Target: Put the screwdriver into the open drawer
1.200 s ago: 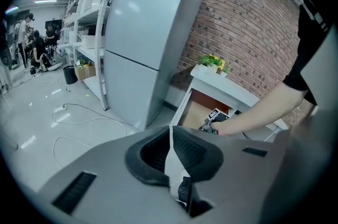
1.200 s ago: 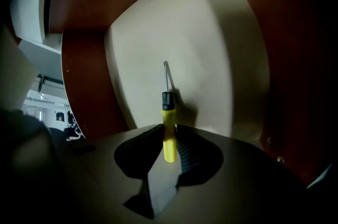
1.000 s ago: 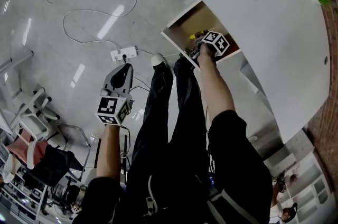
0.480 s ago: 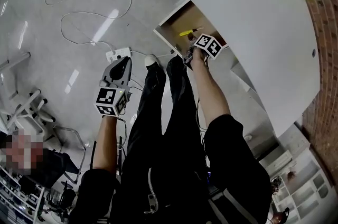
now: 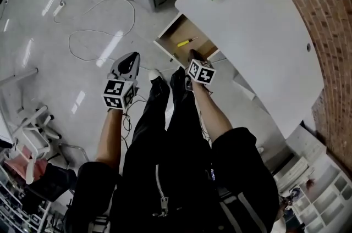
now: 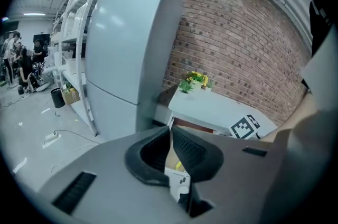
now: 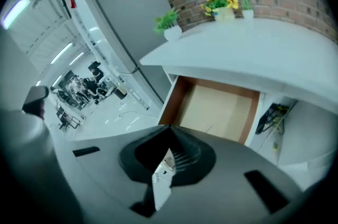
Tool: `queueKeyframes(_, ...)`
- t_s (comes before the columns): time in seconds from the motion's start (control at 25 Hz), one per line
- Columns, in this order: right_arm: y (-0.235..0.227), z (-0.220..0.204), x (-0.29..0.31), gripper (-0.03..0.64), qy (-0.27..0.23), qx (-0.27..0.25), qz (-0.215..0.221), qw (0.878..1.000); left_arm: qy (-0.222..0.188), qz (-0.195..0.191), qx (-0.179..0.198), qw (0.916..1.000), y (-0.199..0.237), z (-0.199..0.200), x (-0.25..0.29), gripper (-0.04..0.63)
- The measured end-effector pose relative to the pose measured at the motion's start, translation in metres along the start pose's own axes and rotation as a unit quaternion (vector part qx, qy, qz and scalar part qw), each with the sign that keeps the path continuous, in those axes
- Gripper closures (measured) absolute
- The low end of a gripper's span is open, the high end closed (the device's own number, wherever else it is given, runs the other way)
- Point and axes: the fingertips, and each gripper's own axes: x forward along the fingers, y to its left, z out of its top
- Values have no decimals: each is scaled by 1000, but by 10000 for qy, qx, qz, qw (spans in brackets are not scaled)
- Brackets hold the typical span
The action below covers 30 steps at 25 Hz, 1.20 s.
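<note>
Head view: thin screwdriver, yellow handle, lies inside open drawer with flat brown wood bottom, under smooth white tabletop. Its tip too small to see. Right hand-held gripper just closed, jaws pressed together, nothing between. Left hand-held gripper pressed together too, empty.

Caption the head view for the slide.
Screwdriver lies in the open drawer; right gripper, shut and empty, hovers nearby.

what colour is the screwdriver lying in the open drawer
The slim screwdriver is yellow, clearest in the head view.
</note>
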Motion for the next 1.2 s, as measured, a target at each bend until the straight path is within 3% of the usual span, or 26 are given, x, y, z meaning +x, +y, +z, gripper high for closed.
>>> queueKeyframes(0.28, 35, 83, -77, 607, -1002, -830, 246, 9912, -516, -253, 478, 9972, -36, 74, -7, 558)
queueKeyframes(0.56, 63, 173, -161, 607, -2094, -1600, 328, 9641, -980, -434, 769, 9913, -62, 124, -8, 558)
queueKeyframes(0.84, 89, 237, -237, 607, -2950, -1798, 414, 9375, -1328, -582, 1097, 9833, -78, 167, -19, 558)
queueKeyframes(1.2, 106, 261, -292, 607, -3460, -1695, 347, 9221, -1676, -692, 1368, 9739, -80, 208, -37, 558)
